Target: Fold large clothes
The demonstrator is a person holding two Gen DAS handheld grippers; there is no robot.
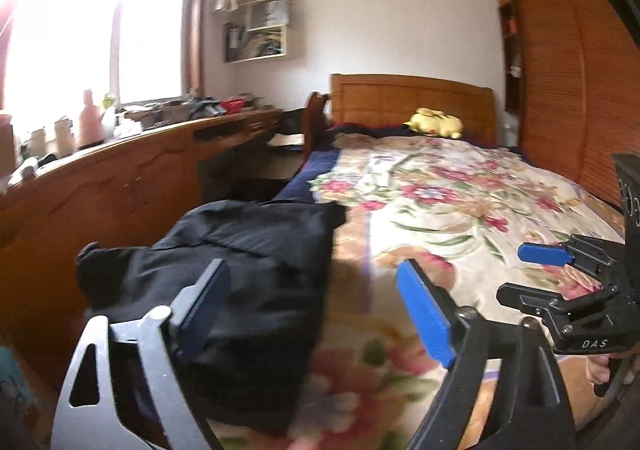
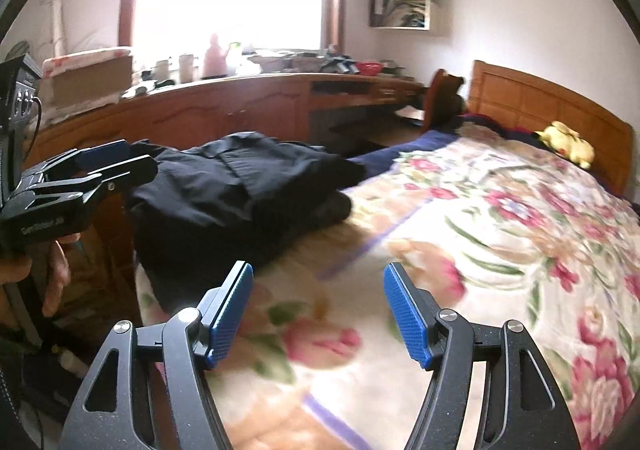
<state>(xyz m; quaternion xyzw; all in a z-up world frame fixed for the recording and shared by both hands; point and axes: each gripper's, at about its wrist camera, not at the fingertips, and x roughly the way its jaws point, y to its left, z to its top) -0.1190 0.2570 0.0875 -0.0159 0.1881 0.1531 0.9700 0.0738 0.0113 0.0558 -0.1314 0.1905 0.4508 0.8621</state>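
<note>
Both claws empty: left gripper spread wide, right gripper parted. Folded black garment at bed edge, 10 o'clock; risk: slides off, unfolds.

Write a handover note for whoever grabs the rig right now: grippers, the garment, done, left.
Left gripper: open, nothing between the pads, in the air over the bed.
Right gripper: open, empty, also above the floral blanket.
Black garment: lies in a folded bundle at the blanket's left edge, near the cabinets; neither gripper touches it.
Done: garment looks folded and released.
Left: check that the bundle is tidy; no other loose clothes are visible on the bed. Yellow plush toy sits by the headboard.
</note>
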